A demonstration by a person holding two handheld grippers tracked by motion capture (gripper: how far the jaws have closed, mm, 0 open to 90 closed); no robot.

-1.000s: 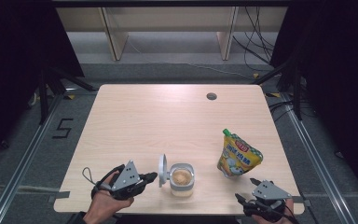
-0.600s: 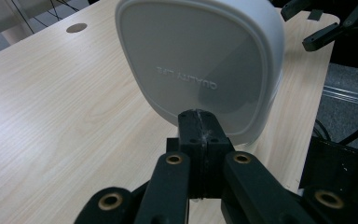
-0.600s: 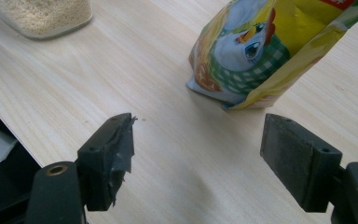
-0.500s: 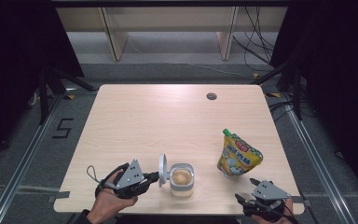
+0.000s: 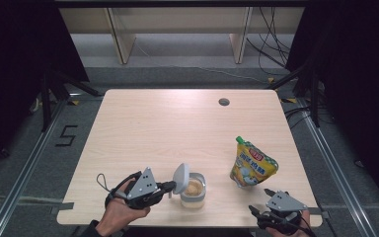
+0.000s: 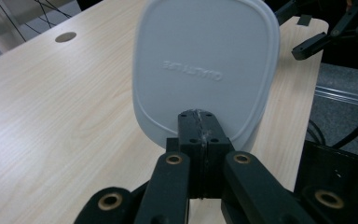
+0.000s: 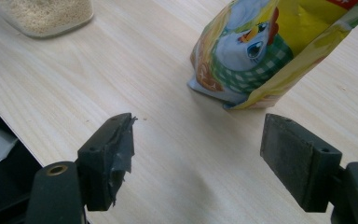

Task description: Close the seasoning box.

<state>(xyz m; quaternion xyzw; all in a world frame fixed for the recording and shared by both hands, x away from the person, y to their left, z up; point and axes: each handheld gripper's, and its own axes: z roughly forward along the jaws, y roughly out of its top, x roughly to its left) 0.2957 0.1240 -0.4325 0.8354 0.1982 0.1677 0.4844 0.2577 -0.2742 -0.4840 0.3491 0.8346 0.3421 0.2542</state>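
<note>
The left gripper (image 5: 170, 187) pinches the bottom edge of a white lid (image 5: 181, 177). Its two black jaws are pressed tight together on the lid. The lid stands up on its edge, right beside the clear tub (image 5: 194, 190), on the tub's left side. The tub sits near the front edge of the wooden table (image 5: 177, 128) and has pale grains inside.

The right gripper (image 5: 269, 210) is at the front right corner of the table. Its jaws are spread wide apart and hold nothing. A yellow pouch (image 5: 251, 163) with a bird picture stands just past those jaws, not touching them. The tub is to the left of the pouch.
</note>
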